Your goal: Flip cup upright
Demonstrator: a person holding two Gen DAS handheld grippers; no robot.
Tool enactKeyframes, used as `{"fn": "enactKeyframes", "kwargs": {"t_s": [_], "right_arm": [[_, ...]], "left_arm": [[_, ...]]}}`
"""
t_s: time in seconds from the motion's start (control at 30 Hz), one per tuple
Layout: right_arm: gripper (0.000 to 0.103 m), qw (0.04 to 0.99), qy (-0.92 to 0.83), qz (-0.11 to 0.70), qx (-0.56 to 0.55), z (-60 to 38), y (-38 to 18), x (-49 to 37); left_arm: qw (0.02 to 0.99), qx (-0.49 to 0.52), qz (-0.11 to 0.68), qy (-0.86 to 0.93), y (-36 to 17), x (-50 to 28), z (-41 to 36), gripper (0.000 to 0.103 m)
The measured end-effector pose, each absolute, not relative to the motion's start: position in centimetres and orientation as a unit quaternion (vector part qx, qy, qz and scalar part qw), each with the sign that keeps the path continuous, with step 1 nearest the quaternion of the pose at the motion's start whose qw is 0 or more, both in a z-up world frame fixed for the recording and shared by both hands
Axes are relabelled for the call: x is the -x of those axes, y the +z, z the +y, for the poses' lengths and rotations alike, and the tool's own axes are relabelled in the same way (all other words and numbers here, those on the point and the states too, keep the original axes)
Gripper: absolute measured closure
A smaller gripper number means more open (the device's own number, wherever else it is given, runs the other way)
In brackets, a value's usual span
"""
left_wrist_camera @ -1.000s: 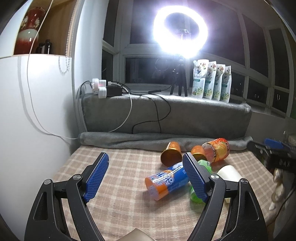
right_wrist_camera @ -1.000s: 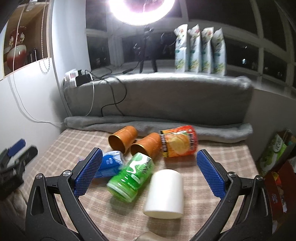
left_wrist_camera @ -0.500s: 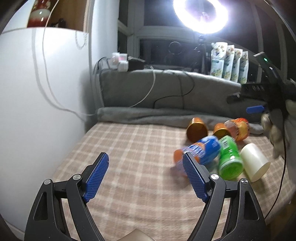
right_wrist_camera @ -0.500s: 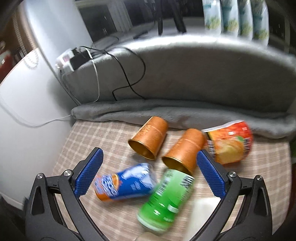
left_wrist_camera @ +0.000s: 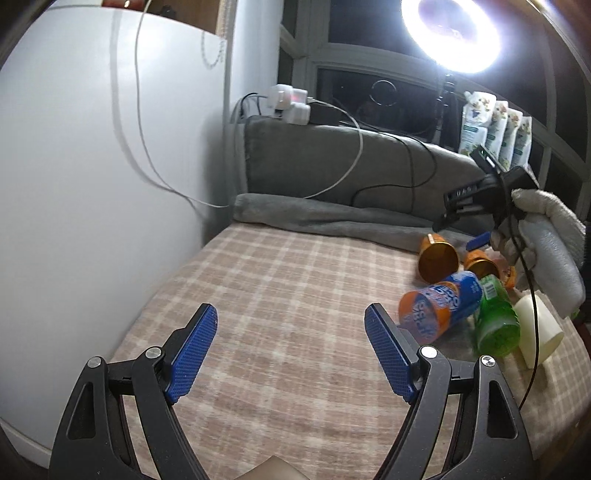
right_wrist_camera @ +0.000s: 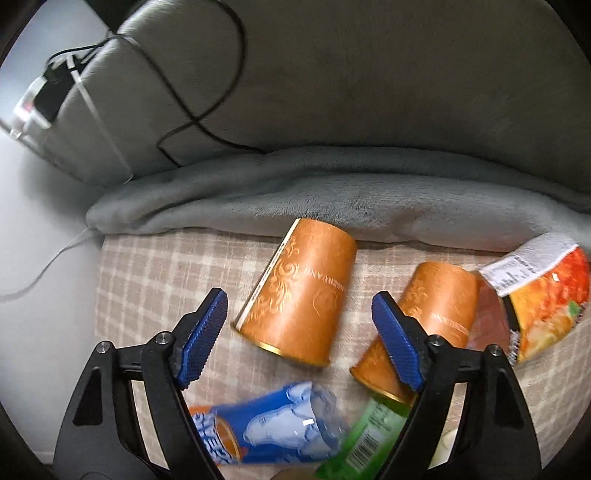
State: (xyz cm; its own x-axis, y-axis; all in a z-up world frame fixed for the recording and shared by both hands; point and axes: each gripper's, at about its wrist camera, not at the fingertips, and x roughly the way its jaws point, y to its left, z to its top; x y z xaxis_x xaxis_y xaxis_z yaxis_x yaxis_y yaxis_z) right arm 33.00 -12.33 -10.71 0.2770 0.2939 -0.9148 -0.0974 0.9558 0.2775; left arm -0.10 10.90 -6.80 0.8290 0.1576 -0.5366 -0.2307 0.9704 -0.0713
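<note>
**A:** ok so where's the cup sitting right now?

**B:** There are two copper-orange cups lying on their sides on the checked blanket [right_wrist_camera: 147, 266], up against the grey rolled throw [right_wrist_camera: 295, 192]. The left cup [right_wrist_camera: 301, 291] is lying with its gold rim pointing toward us and a bit left. The right cup [right_wrist_camera: 428, 321] is lying just beside it, rim also toward us, and it's touching the orange snack tub [right_wrist_camera: 546, 291] on its far side.

**A:** and the grippers?

**B:** The right gripper [right_wrist_camera: 299, 325] is hovering over the left cup with its jaws spread wide, one blue pad on each side of it, not gripping anything. Whether the pads are touching the cup yet, hard to say, the picture's smeared. The left gripper [left_wrist_camera: 290, 352] is hanging over bare blanket well off to the side, jaws gaping too, holding nothing.

**A:** other stuff in the pile?

**B:** A blue bottle [right_wrist_camera: 273, 428] and a green bottle [right_wrist_camera: 365, 439] are lying nearer us than the cups, and a white cup [left_wrist_camera: 537, 332] is lying beside the green one. From the left camera you're also seeing the gloved hand [left_wrist_camera: 546, 251] holding the right gripper, plus the ring light [left_wrist_camera: 452, 33] glaring by the window.
</note>
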Motion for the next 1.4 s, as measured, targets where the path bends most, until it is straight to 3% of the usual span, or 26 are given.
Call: {"fn": "enactKeyframes", "kwargs": {"t_s": [0.4,0.7,1.4], "right_arm": [[0.032,0.769,0.110,0.625,-0.081,-10.4,-13.4,-35.4],[0.036,0.772,0.125,0.619,-0.077,-10.6,-13.1,-35.4],[0.037,0.801,0.265,0.536,-0.025,-8.1,-3.8,-29.8]], "left_arm": [[0.953,0.071,0.275,0.108,-7.1,-0.4,11.8,0.021],[0.953,0.070,0.272,0.111,-6.9,-0.3,11.8,0.021],[0.957,0.066,0.257,0.116,-5.8,1.2,11.8,0.021]]}}
